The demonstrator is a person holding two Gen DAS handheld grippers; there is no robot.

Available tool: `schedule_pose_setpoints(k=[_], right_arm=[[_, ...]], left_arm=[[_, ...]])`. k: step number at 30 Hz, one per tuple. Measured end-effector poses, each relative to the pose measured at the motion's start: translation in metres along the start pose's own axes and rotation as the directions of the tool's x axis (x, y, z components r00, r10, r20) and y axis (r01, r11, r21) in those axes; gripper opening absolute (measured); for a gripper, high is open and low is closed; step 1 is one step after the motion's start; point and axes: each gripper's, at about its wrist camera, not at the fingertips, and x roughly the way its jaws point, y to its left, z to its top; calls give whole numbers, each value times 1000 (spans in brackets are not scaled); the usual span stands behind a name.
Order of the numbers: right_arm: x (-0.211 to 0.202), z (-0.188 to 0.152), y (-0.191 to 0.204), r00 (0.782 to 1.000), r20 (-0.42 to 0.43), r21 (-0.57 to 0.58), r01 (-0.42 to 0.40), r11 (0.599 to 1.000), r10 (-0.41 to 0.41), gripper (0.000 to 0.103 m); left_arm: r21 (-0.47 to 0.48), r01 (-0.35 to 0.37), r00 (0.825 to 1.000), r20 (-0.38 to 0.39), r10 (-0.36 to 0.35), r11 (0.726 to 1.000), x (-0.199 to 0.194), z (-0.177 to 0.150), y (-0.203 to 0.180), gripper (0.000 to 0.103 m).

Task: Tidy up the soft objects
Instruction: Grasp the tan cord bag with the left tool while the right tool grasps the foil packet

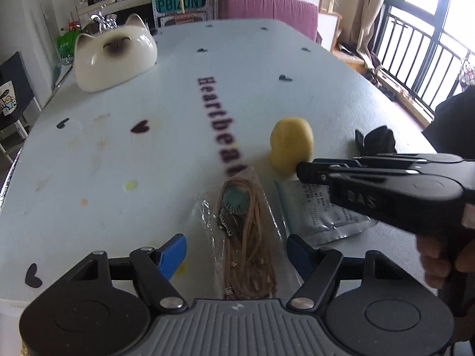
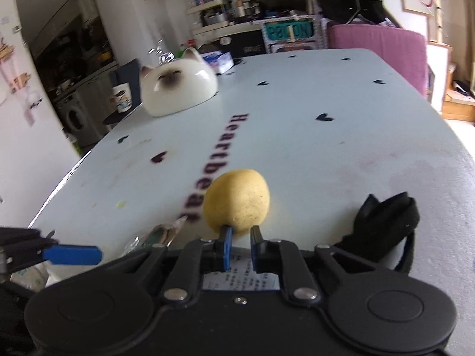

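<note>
A yellow soft sponge ball (image 2: 237, 200) is pinched at its near edge by my right gripper (image 2: 240, 237), whose blue pads are closed on it; it also shows in the left wrist view (image 1: 291, 145) at the right gripper's tip (image 1: 302, 170). My left gripper (image 1: 237, 255) is open and empty, its pads either side of a clear bag of brown cord (image 1: 246, 237) lying on the table. A black cloth bundle (image 2: 383, 225) lies right of the ball. A white cat-shaped bowl (image 1: 112, 56) stands at the table's far left.
The table (image 1: 118, 148) has a pale cloth printed with "Heartbeat" and hearts. A silver foil packet (image 1: 329, 222) lies under the right gripper. A purple sofa (image 1: 267, 14), shelves and a chair (image 1: 12, 95) surround the table.
</note>
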Motion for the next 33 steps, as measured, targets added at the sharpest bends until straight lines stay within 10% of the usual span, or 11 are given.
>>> schedule_pose_setpoints(k=[15, 23, 33], right_arm=[[-65, -47, 2, 994, -109, -18, -17, 1000, 15, 21], [-90, -55, 23, 998, -25, -33, 56, 998, -57, 76], [-57, -58, 51, 988, -87, -119, 116, 986, -126, 80]], left_arm=[[-42, 61, 998, 28, -60, 997, -2, -7, 0, 33], [-85, 96, 993, 74, -90, 992, -22, -10, 3, 27], [-95, 120, 988, 113, -109, 988, -46, -15, 2, 27]])
